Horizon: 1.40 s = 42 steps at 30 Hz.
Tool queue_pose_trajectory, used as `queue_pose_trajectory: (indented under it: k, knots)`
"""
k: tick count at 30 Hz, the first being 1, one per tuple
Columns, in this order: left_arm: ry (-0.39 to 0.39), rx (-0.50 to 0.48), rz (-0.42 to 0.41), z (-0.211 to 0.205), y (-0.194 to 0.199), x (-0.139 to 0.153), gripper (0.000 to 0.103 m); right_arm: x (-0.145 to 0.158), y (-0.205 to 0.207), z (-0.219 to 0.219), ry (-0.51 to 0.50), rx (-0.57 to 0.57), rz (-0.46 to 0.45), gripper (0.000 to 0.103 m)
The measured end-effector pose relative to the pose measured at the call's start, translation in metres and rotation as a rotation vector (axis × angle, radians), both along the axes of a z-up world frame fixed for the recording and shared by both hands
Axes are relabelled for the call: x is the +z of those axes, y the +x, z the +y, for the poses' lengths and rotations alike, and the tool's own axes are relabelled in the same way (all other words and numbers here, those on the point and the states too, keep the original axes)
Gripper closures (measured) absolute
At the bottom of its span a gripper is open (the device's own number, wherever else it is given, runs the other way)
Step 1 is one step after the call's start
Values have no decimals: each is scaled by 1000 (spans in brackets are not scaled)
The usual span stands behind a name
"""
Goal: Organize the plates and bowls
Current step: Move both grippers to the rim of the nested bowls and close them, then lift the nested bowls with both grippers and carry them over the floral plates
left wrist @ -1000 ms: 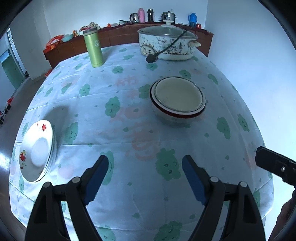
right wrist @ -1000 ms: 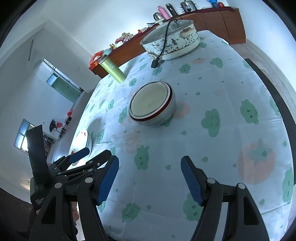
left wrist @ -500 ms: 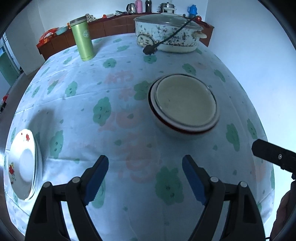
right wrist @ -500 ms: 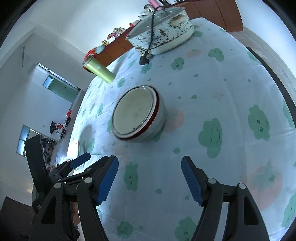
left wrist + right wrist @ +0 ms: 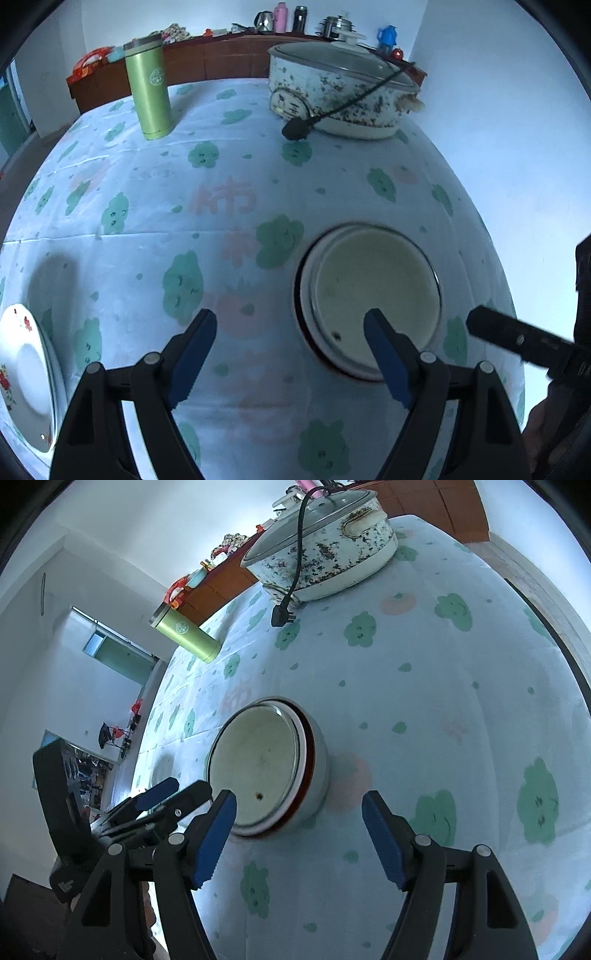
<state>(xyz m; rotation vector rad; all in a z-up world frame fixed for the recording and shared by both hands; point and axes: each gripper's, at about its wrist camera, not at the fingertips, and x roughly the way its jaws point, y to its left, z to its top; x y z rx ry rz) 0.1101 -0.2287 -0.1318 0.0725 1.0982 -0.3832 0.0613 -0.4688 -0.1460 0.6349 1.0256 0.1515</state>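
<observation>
Left gripper (image 5: 290, 347): black angular arms, round silver screws at the joints, blue ridged fingers (image 5: 194, 349); right gripper (image 5: 299, 830) matches it, black frame, silver screws, blue serrated pads (image 5: 216, 836).

This is a home, a dining room or kitchen. A table (image 5: 221, 221) with a cloud-pattern cloth carries an electric cooking pot (image 5: 340, 92) and a green thermos (image 5: 147, 92). Behind stands a brown sideboard (image 5: 207, 62) with kettles and flasks.

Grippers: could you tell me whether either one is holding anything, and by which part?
Nothing is held: left gripper and right gripper are open near the bowl.
</observation>
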Motion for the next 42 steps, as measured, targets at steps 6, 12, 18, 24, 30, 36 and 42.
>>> queue_pose_trajectory:
  k: [6, 12, 18, 24, 30, 36, 42]
  knots:
    - [-7, 8, 20, -7, 17, -7, 21, -6, 17, 2, 6, 6, 5, 31]
    - [-26, 7, 55, -16, 31, -16, 22, -14, 28, 1, 7, 0, 26, 31]
    - [-20, 4, 101, -21, 38, -29, 36, -20, 33, 2, 4, 7, 34, 31]
    - [-28, 3, 143, -22, 42, -41, 63, -29, 38, 4, -6, 8, 50, 31]
    - [-55, -22, 167, -30, 40, -47, 76, -36, 42, 7, 6, 23, 70, 55]
    - [-60, -21, 157, -31, 39, -45, 76, -41, 45, 12, -6, 35, 77, 64]
    - [-36, -29, 144, -34, 36, -42, 77, -39, 47, 17, -57, 49, 86, 66]
